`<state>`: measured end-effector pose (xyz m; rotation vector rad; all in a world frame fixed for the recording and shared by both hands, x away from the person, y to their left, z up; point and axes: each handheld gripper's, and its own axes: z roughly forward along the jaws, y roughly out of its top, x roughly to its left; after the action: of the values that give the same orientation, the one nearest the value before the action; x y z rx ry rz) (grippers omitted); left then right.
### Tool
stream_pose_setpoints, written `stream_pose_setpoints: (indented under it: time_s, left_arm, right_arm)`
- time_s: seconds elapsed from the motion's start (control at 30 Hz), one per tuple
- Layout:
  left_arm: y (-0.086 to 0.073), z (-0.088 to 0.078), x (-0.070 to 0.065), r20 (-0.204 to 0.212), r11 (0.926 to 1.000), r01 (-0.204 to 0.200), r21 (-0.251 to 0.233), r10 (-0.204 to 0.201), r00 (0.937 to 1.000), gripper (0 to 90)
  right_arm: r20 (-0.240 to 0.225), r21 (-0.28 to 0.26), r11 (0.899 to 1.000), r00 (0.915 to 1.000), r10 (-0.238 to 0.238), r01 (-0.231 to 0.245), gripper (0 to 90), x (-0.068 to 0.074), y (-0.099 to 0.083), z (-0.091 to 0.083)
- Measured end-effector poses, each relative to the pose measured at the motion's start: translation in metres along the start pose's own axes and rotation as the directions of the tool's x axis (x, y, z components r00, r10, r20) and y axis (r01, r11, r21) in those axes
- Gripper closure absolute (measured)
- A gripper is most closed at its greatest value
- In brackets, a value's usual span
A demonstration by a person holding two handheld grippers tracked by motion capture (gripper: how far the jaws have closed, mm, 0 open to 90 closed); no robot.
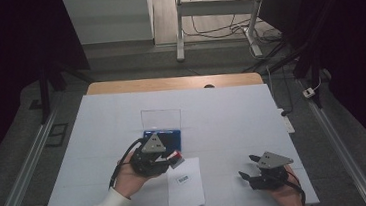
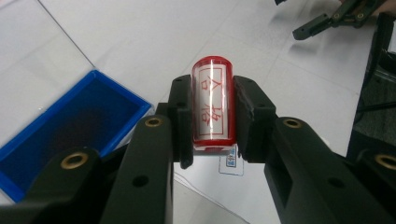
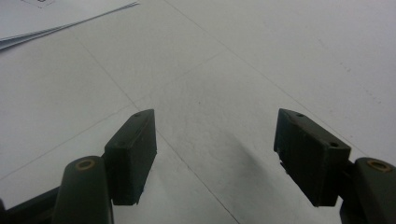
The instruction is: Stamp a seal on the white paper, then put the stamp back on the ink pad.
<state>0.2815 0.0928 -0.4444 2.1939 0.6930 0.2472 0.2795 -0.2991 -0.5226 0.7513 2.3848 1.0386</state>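
We hold the red stamp point(image 2: 213, 103) clamped in our left gripper point(image 1: 168, 157) above the paper sheet point(image 1: 185, 184), ink pad point(image 2: 70, 123) at ten o'clock, right gripper point(image 3: 215, 156) open; lower squarely, pressing evenly.

Table point(image 1: 229, 81): wooden top, its far edge showing bare; the rest is covered by a large white sheet point(image 1: 233, 123), laid flat, with faint fold lines.

On the white sheet:
- blue tray point(image 1: 174, 136), shallow and open, near the middle; a clear lid point(image 1: 161, 119) just behind it (whether standing or lying flat cannot be told).
- paper slip point(image 1: 185, 188), white, near the front edge, bearing a small printed label point(image 1: 183, 179).
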Motion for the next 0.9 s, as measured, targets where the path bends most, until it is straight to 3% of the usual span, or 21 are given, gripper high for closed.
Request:
stream_pose_setpoints:
  time_s: [0.5, 0.9]
  left_arm:
    - [0.001, -0.002, 0.019, -0.040, 0.9990, 0.042, -0.016, -0.043, 0.9983, 69.7]
    - [0.006, 0.000, 0.048, -0.113, 0.9951, 0.097, -0.016, -0.098, 0.9887, 69.7]
  right_arm:
    - [-0.006, -0.002, 1.000, 1.0000, -0.002, 0.002, 29.8, 0.000, 0.001, 0.000]
    - [-0.002, -0.004, 1.000, 1.0000, -0.002, 0.002, 29.7, 0.000, 0.000, 0.000]
